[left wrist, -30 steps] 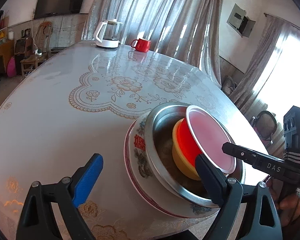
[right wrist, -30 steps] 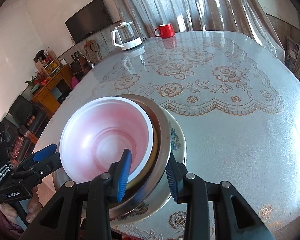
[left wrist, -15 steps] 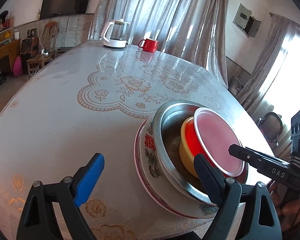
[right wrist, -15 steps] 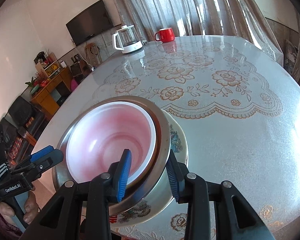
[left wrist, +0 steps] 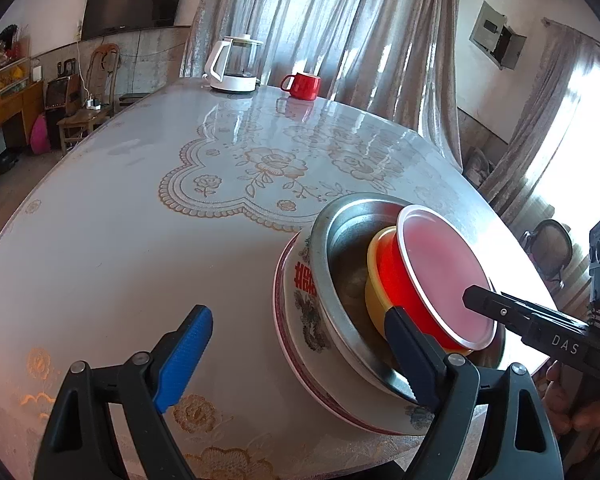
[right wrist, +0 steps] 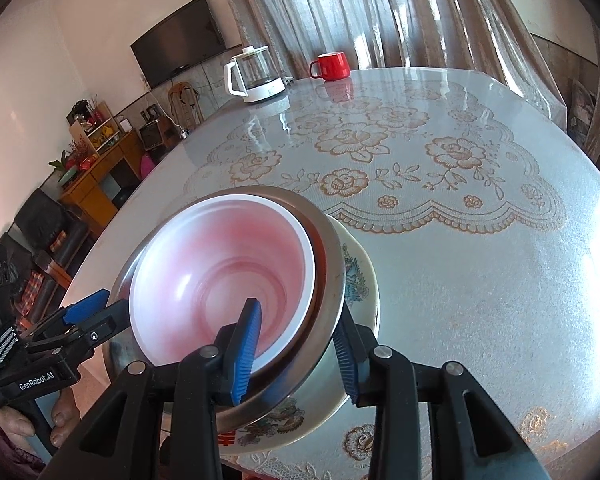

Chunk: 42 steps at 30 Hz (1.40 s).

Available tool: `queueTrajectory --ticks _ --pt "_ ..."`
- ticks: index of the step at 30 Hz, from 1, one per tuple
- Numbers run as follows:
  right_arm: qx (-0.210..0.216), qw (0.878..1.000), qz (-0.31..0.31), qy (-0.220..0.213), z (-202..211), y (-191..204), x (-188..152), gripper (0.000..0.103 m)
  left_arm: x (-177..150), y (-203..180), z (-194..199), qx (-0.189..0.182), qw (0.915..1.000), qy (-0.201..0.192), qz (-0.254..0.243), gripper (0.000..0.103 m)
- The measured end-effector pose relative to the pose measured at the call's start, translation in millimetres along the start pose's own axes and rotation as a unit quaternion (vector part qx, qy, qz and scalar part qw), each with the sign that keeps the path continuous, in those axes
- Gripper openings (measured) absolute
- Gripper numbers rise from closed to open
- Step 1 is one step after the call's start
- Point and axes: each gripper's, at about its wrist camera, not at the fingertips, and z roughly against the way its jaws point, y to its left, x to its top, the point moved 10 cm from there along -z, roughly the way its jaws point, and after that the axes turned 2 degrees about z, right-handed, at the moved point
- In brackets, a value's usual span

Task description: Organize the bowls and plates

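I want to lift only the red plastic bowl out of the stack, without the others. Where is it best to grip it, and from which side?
Grip the red plastic bowl by its thin white rim, one finger inside, one outside, coming from above on the raised side. It sits tilted in a yellow bowl inside the steel bowl, so its walls are mostly buried; probably only the rim is free.

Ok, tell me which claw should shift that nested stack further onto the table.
Right. The right claw is already clamped across the rims of the steel bowl and the red bowl nested in it. The left claw stands open, gripping nothing.
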Motion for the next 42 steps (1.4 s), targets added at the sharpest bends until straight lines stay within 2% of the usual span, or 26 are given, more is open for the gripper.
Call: queueTrajectory --ticks 11,24,25,28,34,36,38,42 --pt "-0.012 1.000 -0.007 -0.007 6 -1 2 0.039 -3 9 4 0.007 0.9999 -0.003 0.009 0.089" --pt "-0.036 0.999 -0.009 -0.031 22 0 3 0.040 1 20 22 0.033 0.9988 -0.033 0.016 0.090" --pt "-0.039 0.999 -0.010 -0.033 24 0 3 0.041 2 22 25 0.038 0.9984 -0.038 0.017 0.090" --pt "-0.053 0.998 -0.013 -0.045 33 -1 4 0.041 3 25 34 0.060 0.9966 -0.054 0.016 0.103" --pt "-0.080 0.994 -0.021 -0.072 54 3 1 0.046 -1 21 52 0.081 0.9938 -0.075 0.007 0.103" --pt "-0.089 0.993 -0.019 -0.079 61 7 -3 0.050 -3 19 56 0.084 0.9934 -0.079 0.005 0.103" --pt "-0.094 0.992 -0.019 -0.086 67 11 -8 0.058 -5 17 58 0.085 0.9934 -0.077 0.001 0.103" --pt "-0.121 0.987 -0.003 -0.102 74 24 -20 0.058 -9 7 61 0.095 0.9925 -0.078 -0.007 0.103"
